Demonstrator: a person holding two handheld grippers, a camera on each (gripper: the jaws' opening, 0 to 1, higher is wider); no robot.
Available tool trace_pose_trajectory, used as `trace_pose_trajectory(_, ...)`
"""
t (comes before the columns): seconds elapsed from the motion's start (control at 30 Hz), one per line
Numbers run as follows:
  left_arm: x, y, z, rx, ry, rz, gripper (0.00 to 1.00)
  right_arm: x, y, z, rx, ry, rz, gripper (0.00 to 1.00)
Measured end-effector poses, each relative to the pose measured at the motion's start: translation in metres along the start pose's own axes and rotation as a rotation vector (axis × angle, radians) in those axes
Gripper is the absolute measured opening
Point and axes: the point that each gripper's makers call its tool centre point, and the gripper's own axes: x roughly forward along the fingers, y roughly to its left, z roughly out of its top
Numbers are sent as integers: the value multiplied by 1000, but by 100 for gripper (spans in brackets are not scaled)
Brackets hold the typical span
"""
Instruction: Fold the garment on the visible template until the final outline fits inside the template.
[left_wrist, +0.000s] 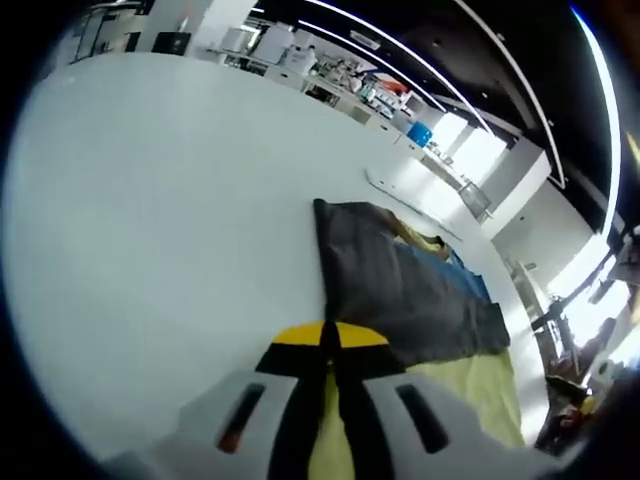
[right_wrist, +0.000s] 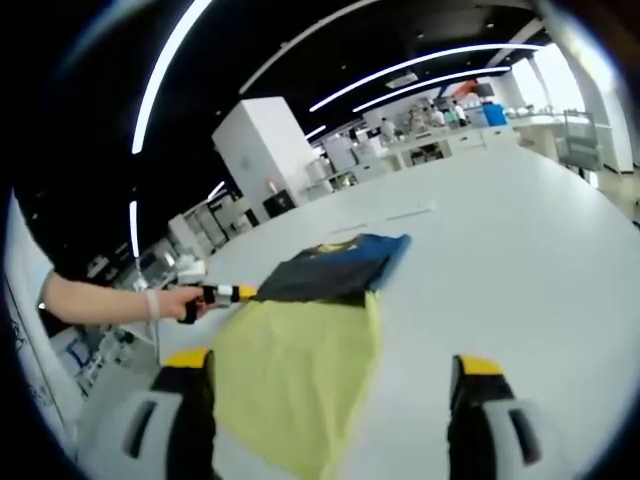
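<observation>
Left gripper fingers were seen pressed together, apparently on the near edge of the garment, though the grip itself was hidden. Right gripper fingers were held wide apart with nothing between them, above the yellow template. The garment, dark grey with blue and yellow parts, was laid folded on the white counter, overlapping the template's far end. Beyond, benches and ceiling light strips were noted.
</observation>
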Motion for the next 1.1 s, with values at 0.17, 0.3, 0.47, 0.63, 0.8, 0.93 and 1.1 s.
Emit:
trace_pose_trajectory(0.17,-3,-4,9,90,-33,-26,25,2,3,-1,-7,8,5,99)
trace_pose_trajectory(0.3,-9,-4,16,270,-51,-51,39,4,5,-1,-15,8,10,100)
trace_pose_trajectory(0.47,-23,-22,11,419,-43,-146,62,5,9,-4,-45,30,14,100)
trace_pose_trajectory(0.63,-32,-31,8,486,-34,-191,72,4,11,-2,-50,25,17,100)
trace_pose_trajectory(0.8,-48,-49,1,553,-9,-263,79,4,14,1,-74,31,18,100)
trace_pose_trajectory(0.93,-61,-50,-13,582,38,-281,77,3,19,5,-91,29,24,100)
trace_pose_trajectory(1.1,-74,-55,-19,597,46,-298,77,4,21,4,-108,36,27,100)
